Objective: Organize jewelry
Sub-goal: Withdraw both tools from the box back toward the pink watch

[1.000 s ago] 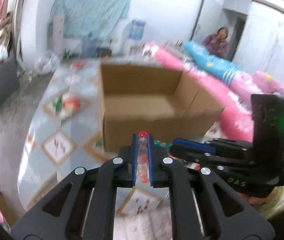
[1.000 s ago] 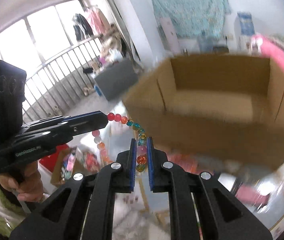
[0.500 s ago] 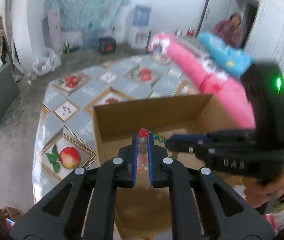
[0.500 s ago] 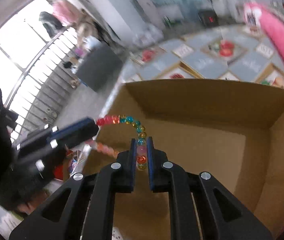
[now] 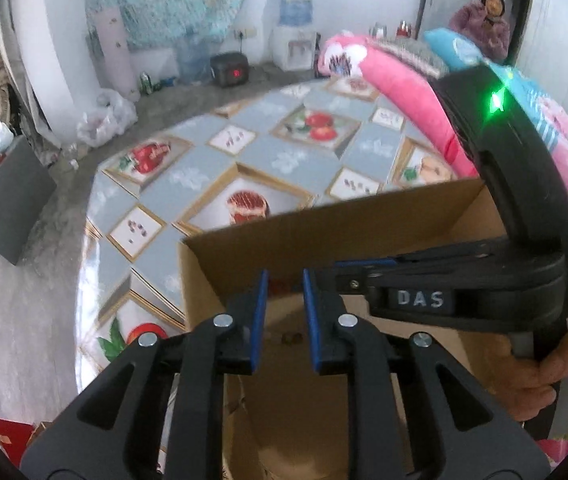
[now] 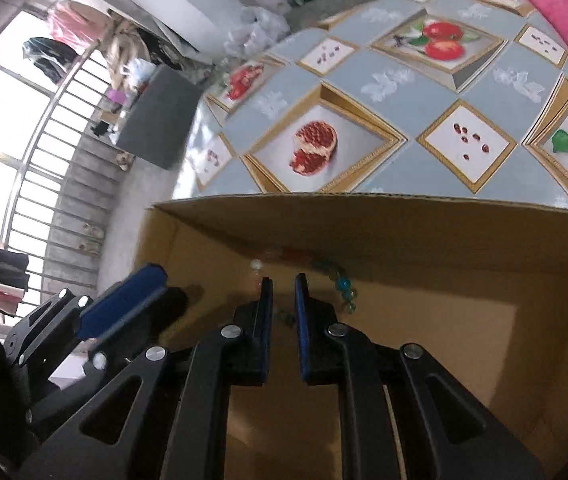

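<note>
My left hand-held gripper (image 5: 283, 280) has just been opening, jaws narrow w/ nothing between. Right hand-held gripper (image 6: 283, 280) also narrow gap, empty. Bead bracelet (image 6: 326, 276) is blurred inside the cardboard box (image 6: 384, 216), near far wall. Box stands on desk (image 6: 424, 92).

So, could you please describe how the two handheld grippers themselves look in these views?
Both are matte black plastic. The left gripper and right gripper have two fingers lined with blue pads and joined by silver rivets. The right one's body carries white "DAS" lettering and a green light.
</note>
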Demonstrator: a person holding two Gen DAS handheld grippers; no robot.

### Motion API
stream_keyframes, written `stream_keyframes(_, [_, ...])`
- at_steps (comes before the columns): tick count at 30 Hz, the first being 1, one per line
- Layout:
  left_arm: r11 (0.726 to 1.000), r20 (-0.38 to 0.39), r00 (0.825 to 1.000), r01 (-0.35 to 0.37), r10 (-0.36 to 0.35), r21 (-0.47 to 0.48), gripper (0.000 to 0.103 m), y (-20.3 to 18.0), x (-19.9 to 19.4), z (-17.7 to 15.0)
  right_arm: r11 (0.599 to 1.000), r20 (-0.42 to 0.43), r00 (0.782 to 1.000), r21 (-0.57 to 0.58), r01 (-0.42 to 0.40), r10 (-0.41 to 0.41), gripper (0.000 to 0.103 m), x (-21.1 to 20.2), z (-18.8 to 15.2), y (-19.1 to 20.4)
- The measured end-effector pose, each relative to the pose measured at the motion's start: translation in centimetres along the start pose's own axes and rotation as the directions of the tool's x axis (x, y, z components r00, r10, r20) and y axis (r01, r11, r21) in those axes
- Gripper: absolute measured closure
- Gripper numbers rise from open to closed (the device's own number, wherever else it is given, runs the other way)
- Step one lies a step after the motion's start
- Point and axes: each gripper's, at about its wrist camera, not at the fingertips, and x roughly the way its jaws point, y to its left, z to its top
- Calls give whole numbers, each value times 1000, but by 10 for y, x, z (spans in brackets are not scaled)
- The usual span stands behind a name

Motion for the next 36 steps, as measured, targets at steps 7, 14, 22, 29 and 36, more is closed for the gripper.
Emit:
stream_keyframes(7, [1000, 288, 957, 23, -19, -10, 49, 0, -104, -31, 995, 172, 984, -97, -20, 36, 52, -89, -42, 20])
stream_keyframes(14, [999, 452, 891, -12, 27, -36, 15, -7, -185, -113, 971, 443, 896, -228, 69, 40, 19, -192, -151, 30])
stream_keyframes(22, [996, 256, 966, -17, 39, -88, 11, -32, -131, -186, 966, 499, 862, -167, 198, -90, 8, -173, -252, 7])
stream_keyframes(29, [995, 101, 990, -98, 100, -31, 11, -59, -55, -207, 969, 410, 897, -99, 227, -168, 8, -108, -292, -4])
stream_keyframes(36, [980, 43, 981, -192, 191, 43, 11, -68, -12, -208, 962, 379, 911, -145, 231, -161, 8, -95, -302, 5])
